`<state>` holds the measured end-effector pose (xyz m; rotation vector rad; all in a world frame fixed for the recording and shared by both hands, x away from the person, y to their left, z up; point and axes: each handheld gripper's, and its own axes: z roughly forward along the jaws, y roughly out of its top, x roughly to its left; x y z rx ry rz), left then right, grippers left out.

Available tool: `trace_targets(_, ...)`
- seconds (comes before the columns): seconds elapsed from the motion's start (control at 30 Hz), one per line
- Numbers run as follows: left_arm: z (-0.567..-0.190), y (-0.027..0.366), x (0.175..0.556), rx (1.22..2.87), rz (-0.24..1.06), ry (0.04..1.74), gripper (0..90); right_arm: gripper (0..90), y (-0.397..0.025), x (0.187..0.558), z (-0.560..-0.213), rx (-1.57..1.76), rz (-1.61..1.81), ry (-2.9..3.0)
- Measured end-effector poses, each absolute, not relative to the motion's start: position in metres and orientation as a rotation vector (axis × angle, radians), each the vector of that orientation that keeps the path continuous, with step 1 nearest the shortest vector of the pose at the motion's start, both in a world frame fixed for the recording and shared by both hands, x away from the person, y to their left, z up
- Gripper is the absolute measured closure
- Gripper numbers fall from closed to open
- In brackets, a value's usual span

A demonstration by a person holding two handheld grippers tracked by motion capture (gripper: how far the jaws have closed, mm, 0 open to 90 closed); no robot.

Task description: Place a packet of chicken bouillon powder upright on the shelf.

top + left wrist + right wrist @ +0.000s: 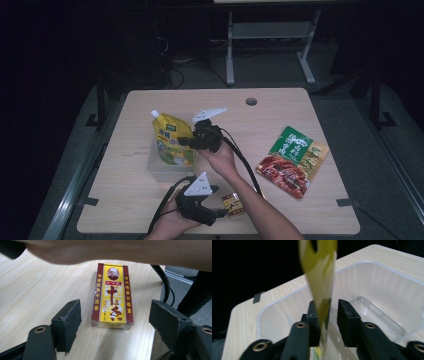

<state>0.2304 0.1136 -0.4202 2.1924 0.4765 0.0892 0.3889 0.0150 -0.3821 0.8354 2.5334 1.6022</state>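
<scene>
The right hand-held gripper (192, 141) pinches the yellow pouch (171, 140) over the clear tub (374, 280) (apparently to drop it in), while the left hand-held gripper (115, 322), jaws spread, frames the spice box (112, 296) on the table (280, 115).

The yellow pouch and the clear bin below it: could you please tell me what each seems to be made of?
The yellow pouch looks like thin, flexible, glossy plastic film: its edge sits wafer-thin between the right gripper jaws and it has a white screw cap. The clear bin seems rigid see-through plastic, since the table's wood grain shows through its smooth, shiny walls.
</scene>
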Motion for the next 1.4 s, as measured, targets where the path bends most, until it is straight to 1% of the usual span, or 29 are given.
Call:
trace_targets(0.47, -0.422, 0.111, 0.235, 2.204, 0.106, 0.487, 22.5, 51.8, -0.022, 0.382, -0.37, 0.849, 1.586, 2.567)
trace_targets(0.8, -0.423, 0.108, 0.235, 2.209, 0.106, 0.486, 21.1, 46.1, -0.046, 0.376, -0.372, 0.898, 1.59, 2.573)
trace_targets(1.27, -0.423, 0.102, 0.235, 2.205, 0.088, 0.473, 20.4, 41.4, -0.08, 0.361, -0.375, 0.931, 1.539, 2.58)
trace_targets(1.4, -0.424, 0.1, 0.235, 2.218, 0.101, 0.454, 20.1, 40.3, -0.089, 0.357, -0.375, 0.942, 1.518, 2.583)
